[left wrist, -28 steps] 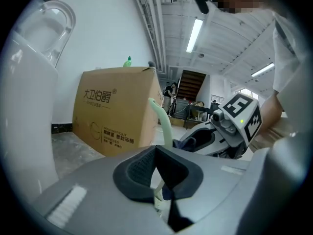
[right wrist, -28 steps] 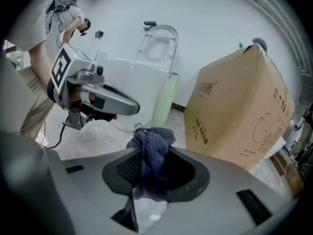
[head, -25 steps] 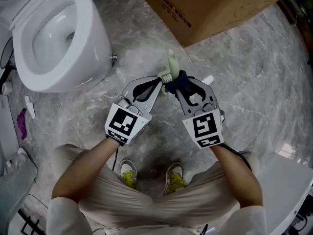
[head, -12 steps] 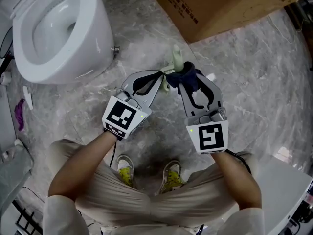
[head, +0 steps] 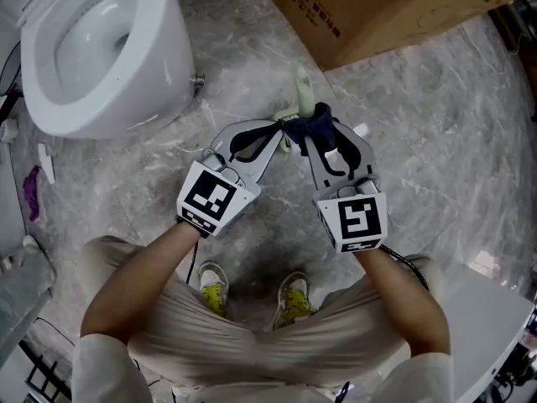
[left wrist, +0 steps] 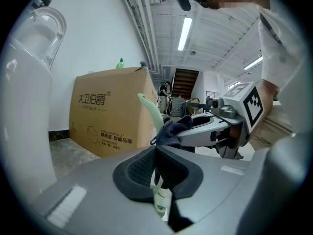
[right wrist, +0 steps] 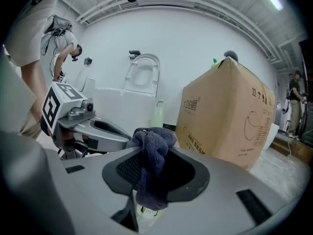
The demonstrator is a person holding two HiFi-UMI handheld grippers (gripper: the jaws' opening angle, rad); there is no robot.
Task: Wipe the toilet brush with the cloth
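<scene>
Two tools grip — left gripper (head: 279,131) pinching the toilet brush (head: 303,96), right gripper (head: 314,134) pinching the cloth (head: 320,122) against it.

The head camera looked steeply down from above onto the grey marbled stone floor (head: 436,141), with the left gripper (head: 279,133) and right gripper (head: 312,133) near centre. Each gripper camera sat close behind its own jaws, looking roughly level across the room. All three views shared the large brown cardboard box (head: 377,15) and the white ceramic toilet (head: 164,65).

A white toilet (head: 92,49) sits at ten o'clock, a cardboard box (head: 377,7) at one. Yellow-green shoes (head: 295,296) stand at six on grey marble floor (head: 436,141).
</scene>
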